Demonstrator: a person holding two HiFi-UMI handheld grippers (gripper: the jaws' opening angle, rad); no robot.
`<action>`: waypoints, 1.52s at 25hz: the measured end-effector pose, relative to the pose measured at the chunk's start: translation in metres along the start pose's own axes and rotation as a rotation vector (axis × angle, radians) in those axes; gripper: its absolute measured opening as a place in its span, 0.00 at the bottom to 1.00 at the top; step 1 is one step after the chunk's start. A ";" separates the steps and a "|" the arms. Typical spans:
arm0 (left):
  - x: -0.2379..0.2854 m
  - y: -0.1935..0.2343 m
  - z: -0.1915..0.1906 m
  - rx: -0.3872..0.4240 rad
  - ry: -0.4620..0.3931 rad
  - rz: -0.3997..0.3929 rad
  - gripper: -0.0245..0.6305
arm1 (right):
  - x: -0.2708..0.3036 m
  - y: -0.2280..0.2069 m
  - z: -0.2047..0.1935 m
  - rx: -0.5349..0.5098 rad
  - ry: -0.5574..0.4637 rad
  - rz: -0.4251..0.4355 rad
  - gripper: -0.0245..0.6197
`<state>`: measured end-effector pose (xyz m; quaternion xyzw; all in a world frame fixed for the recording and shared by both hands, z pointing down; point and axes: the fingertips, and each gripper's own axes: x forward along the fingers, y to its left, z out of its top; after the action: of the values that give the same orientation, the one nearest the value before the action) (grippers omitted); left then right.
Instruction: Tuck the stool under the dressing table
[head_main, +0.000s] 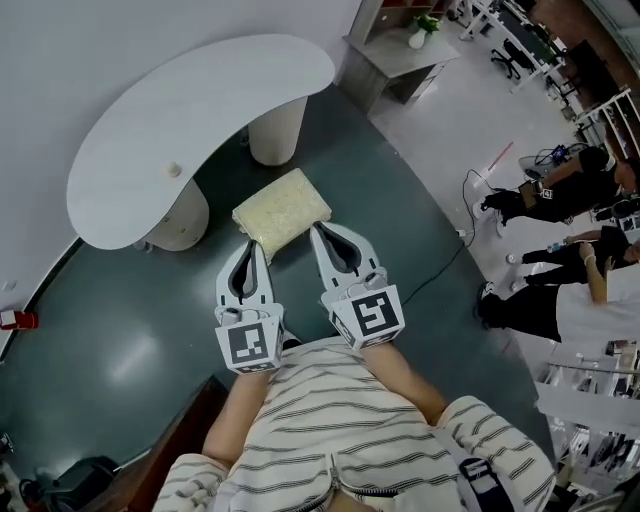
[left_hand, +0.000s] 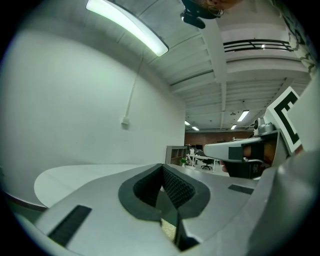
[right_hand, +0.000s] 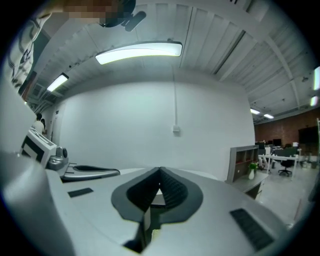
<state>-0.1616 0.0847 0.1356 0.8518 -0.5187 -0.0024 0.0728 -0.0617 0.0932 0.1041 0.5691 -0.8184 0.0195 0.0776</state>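
The dark teal floor (head_main: 120, 340) bears the cream stool (head_main: 282, 208), just beside the white dressing table (head_main: 190, 120).

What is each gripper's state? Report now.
Left gripper: closed, nothing held, tip at the stool's near edge.
Right gripper: closed, nothing held, tip at the same edge.

We cannot see the stool's (head_main: 282, 212) legs; in the head view its cream cushion covers them. The tips of the left gripper (head_main: 252, 247) and the right gripper (head_main: 318, 231) overlap the cushion's near edge, and we cannot tell whether they touch it. In the left gripper view only a cream sliver (left_hand: 169, 231) shows below the fingers (left_hand: 177, 187), which meet. The dressing table's (head_main: 190, 120) top hides the upper parts of its pedestals. A small pale thing (head_main: 174, 169) on that surface is too small to name. A red item (head_main: 16, 320) is cut off by the left edge, and people (head_main: 560, 190) by the right.
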 end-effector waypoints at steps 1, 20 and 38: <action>0.001 0.005 -0.002 -0.003 0.003 0.004 0.04 | 0.004 0.003 -0.001 -0.006 0.007 0.003 0.06; 0.072 -0.023 -0.018 0.007 0.051 0.309 0.04 | 0.057 -0.090 -0.018 0.016 0.003 0.270 0.06; 0.136 -0.032 -0.104 -0.034 0.210 0.457 0.05 | 0.118 -0.156 -0.126 0.072 0.176 0.356 0.06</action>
<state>-0.0620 -0.0088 0.2443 0.7068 -0.6871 0.0941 0.1394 0.0571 -0.0557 0.2377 0.4139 -0.8949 0.1119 0.1236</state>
